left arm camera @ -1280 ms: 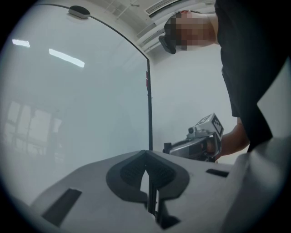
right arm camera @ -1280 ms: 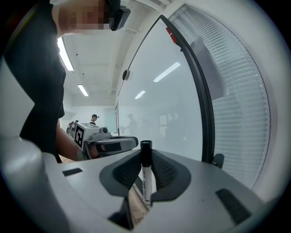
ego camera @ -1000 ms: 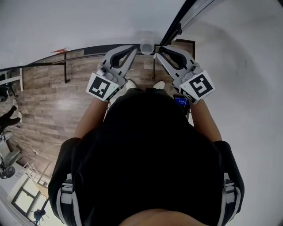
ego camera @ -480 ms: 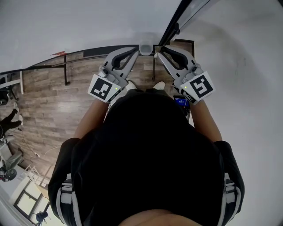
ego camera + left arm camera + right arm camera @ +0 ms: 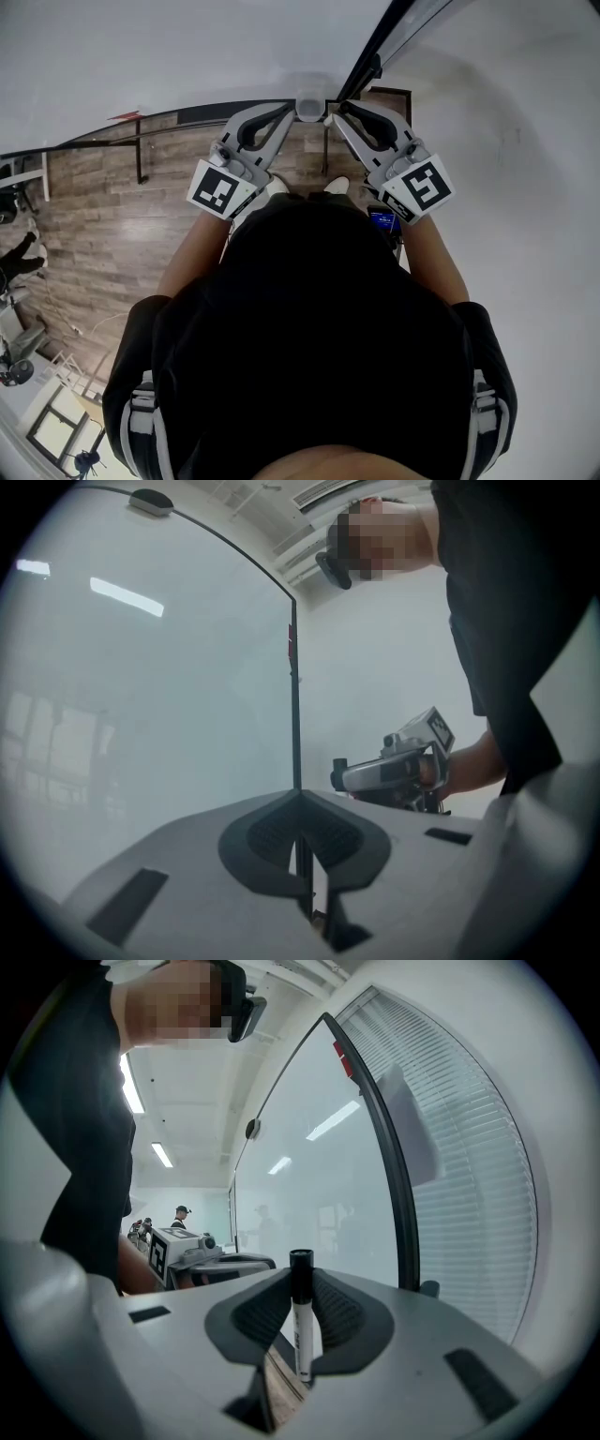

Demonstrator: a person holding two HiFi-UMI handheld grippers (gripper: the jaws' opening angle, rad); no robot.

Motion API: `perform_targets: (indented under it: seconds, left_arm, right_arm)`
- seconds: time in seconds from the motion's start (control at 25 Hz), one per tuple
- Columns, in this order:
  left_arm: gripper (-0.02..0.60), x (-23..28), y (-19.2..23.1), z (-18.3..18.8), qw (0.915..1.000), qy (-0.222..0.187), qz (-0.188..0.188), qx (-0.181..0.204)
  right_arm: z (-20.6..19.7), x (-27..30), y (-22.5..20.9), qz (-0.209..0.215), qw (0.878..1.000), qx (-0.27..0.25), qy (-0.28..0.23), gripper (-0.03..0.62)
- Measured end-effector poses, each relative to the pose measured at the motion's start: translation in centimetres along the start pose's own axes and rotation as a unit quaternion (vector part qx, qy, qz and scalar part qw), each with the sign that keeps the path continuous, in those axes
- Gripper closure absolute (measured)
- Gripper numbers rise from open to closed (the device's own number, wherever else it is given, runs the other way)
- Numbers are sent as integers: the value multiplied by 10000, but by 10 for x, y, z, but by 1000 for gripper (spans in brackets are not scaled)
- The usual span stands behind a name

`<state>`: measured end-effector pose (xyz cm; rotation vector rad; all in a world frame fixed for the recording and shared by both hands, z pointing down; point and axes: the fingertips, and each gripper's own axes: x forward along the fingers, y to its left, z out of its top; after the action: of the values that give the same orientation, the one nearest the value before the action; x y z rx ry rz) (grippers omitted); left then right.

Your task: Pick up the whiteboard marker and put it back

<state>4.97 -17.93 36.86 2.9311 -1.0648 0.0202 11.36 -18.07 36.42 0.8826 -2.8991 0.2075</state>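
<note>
Right gripper (image 5: 298, 1288) grips the black-capped white whiteboard marker (image 5: 303, 1335)!
It stands upright between the pads, before the frosted glass board (image 5: 309, 1176); left gripper (image 5: 300, 808) sits closed and empty.

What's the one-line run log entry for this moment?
phase: marker in hand | right gripper: shut on whiteboard marker, upright, cap up | left gripper: jaws together, empty
</note>
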Motion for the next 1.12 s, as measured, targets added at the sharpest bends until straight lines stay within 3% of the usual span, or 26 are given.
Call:
perform_targets:
  seconds: [1.12]
  left_arm:
    - [577, 2, 8, -15, 9999, -62, 21, -134]
  right_arm:
    - [-22, 13, -9, -267, 9995, -39, 134, 530]
